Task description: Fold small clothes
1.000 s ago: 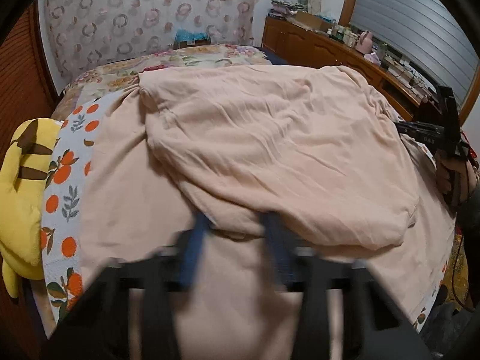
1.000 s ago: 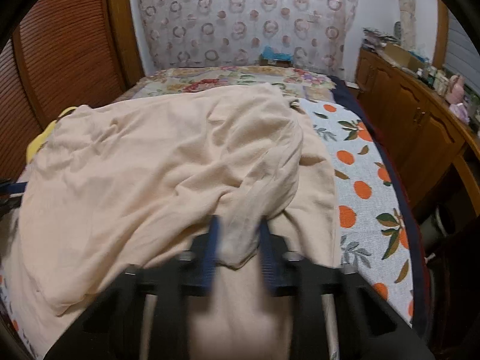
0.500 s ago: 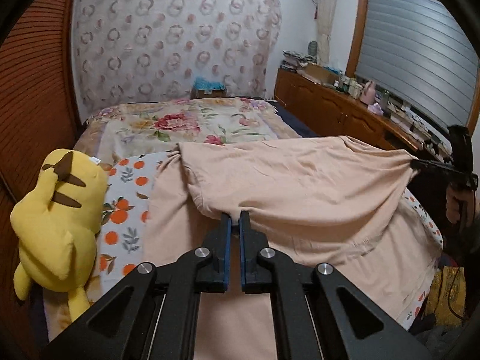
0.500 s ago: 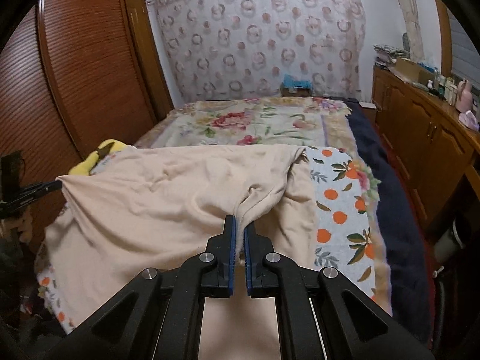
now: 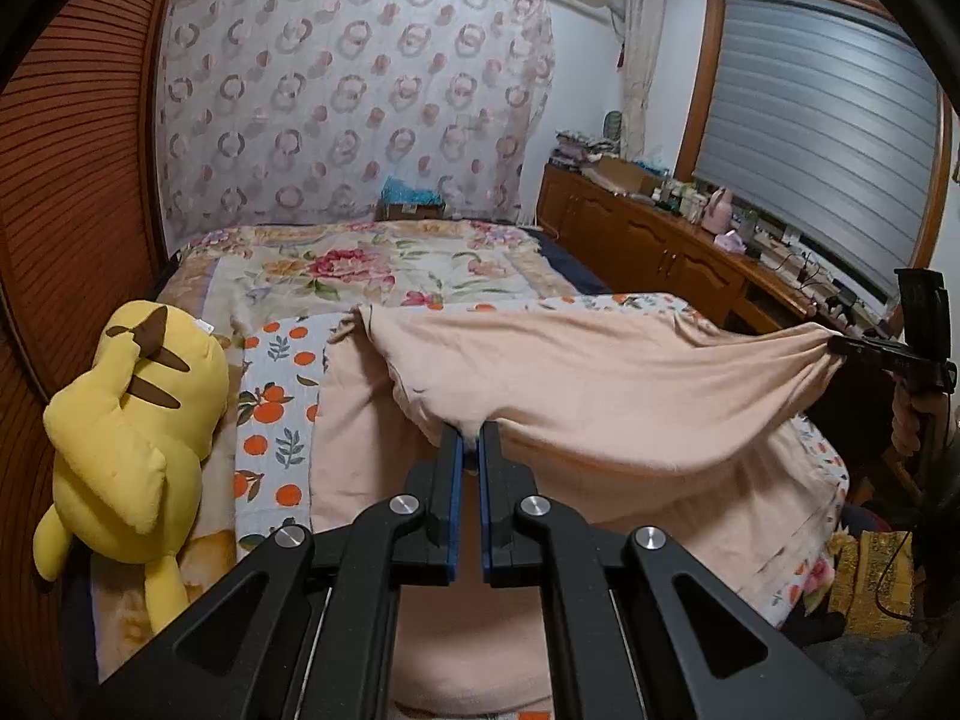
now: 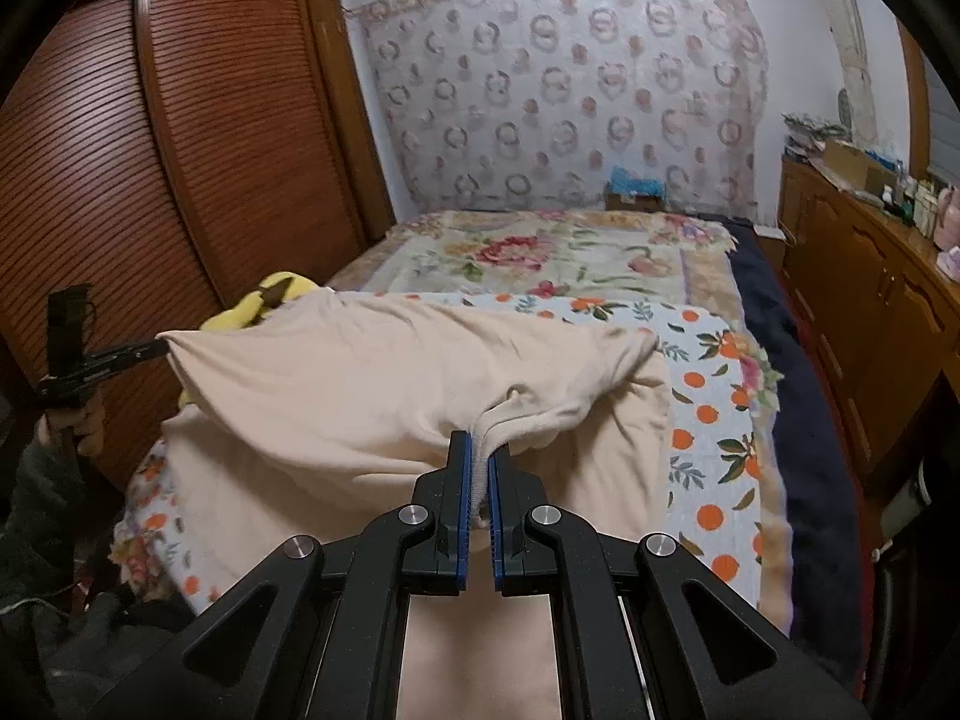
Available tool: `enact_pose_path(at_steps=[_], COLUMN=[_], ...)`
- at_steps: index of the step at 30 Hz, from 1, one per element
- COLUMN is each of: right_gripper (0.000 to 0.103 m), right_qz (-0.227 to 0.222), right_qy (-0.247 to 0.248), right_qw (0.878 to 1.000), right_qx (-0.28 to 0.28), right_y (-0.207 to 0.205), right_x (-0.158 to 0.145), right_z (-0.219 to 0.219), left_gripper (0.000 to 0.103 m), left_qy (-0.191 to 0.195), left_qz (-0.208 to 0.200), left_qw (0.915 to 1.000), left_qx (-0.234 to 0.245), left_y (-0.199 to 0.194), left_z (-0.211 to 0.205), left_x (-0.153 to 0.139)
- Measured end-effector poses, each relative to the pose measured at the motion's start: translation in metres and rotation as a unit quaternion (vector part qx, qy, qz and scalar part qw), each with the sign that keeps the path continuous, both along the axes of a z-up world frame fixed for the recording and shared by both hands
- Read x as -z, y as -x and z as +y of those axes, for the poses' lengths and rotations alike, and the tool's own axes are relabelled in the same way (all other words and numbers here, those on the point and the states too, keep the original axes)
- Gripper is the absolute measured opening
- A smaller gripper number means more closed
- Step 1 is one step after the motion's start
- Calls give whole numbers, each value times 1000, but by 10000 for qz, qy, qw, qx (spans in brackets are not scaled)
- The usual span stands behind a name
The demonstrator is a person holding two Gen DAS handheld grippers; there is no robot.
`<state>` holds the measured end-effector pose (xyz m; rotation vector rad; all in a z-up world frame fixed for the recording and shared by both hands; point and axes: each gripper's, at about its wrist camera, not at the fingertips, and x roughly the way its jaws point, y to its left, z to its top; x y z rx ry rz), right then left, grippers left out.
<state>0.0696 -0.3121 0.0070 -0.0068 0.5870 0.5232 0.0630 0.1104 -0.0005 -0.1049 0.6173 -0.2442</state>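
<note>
Both my claws are clamped on cloth: my left gripper [image 5: 471, 441] has its blue-padded fingers [image 5: 454, 462] drawn narrow on a bunched edge of the large peach-beige cotton garment [image 5: 600, 384], and my right gripper [image 6: 478, 456] pinches another gathered corner of the same cloth between its own blue pads [image 6: 462, 468]. After them, largest first, comes the wide bed [image 5: 372, 264], covered at its far end by a cream quilt printed with big red flowers. Behind it a pale curtain patterned with brown rings [image 5: 354, 102] hangs across the wall. A reddish-brown slatted wooden wardrobe [image 6: 180, 150] stands along my left side, and a long brown wooden cabinet [image 5: 648, 240] crowded with small clutter runs under the grey shuttered window [image 5: 816, 138] on my right. The garment is stretched between my two claws, its held edge lifted off the bed and sagging in the middle, while its lower part lies over the near end of the mattress. Under it lies a white bedspread printed with oranges and green leaves [image 6: 708, 396], showing on both sides of the cloth. A yellow plush toy with brown-tipped ears [image 5: 132, 420] slumps at the bed's left edge, just beside the spread and apart from the garment.
</note>
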Motion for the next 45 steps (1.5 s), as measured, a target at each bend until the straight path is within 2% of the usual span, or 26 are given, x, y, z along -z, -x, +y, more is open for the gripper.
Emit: enact_pose_path(at_steps=[4, 6, 8, 9, 10, 11, 12, 13, 14, 15, 16, 18, 22, 32, 41, 42, 43, 45], right_gripper=[5, 5, 5, 12, 19, 22, 23, 26, 30, 37, 42, 46, 54, 55, 55, 57, 66, 70], right_qz=[-83, -17, 236, 354, 443, 535, 609, 636, 643, 613, 570, 512, 387, 543, 613, 634, 583, 494], right_qy=[16, 118, 220, 401, 557, 679, 701, 688, 740, 807, 830, 761, 766, 844, 1088, 1102, 1109, 1169], right_qw=[9999, 9997, 9993, 9983, 9969, 9954, 9949, 9950, 9945, 9939, 9939, 9950, 9959, 9949, 9920, 9917, 9920, 9918], right_qx=[80, 202, 164, 246, 323, 402, 396, 348, 372, 426, 455, 384, 272, 53, 176, 180, 176, 167], right_y=[13, 12, 5, 0, -5, -10, -14, -17, -20, -22, -24, -28, -32, -52, -68, -69, -66, -65], right_x=[-4, 6, 24, 36, 46, 57, 65, 70, 75, 77, 78, 80, 84, 131, 149, 151, 151, 155], right_z=[-11, -14, -14, -12, -10, -9, -8, -8, -6, -4, -2, 4, 22, 75, 95, 96, 97, 102], left_gripper=[5, 5, 8, 12, 19, 27, 42, 48, 50, 59, 72, 79, 79, 79, 79, 79, 79, 79], left_qy=[-97, -139, -214, -284, -361, -397, -394, -355, -328, -330, -367, -455, -431, -431, -461, -470, -488, -491], left_qz=[57, 295, 551, 634, 666, 665, 656, 641, 653, 670, 683, 653, 763, 1104, 1291, 1292, 1280, 1285], left_qw=[9998, 9993, 9979, 9971, 9965, 9963, 9965, 9968, 9970, 9969, 9967, 9963, 9952, 9902, 9877, 9876, 9876, 9874], left_qx=[-158, -172, -260, -308, -362, -367, -348, -303, -255, -240, -258, -323, -436, -734, -757, -764, -765, -780], left_y=[1, -7, -12, -13, -12, -10, -9, -8, -5, -4, -3, -1, 2, 6, 3, 3, 3, 3], left_z=[3, 3, 3, 1, 0, -2, -3, -4, -5, -5, -6, -8, -5, 7, 6, 6, 6, 6], left_x=[2, 16, 34, 41, 50, 54, 58, 60, 61, 62, 63, 65, 71, 97, 109, 109, 109, 110])
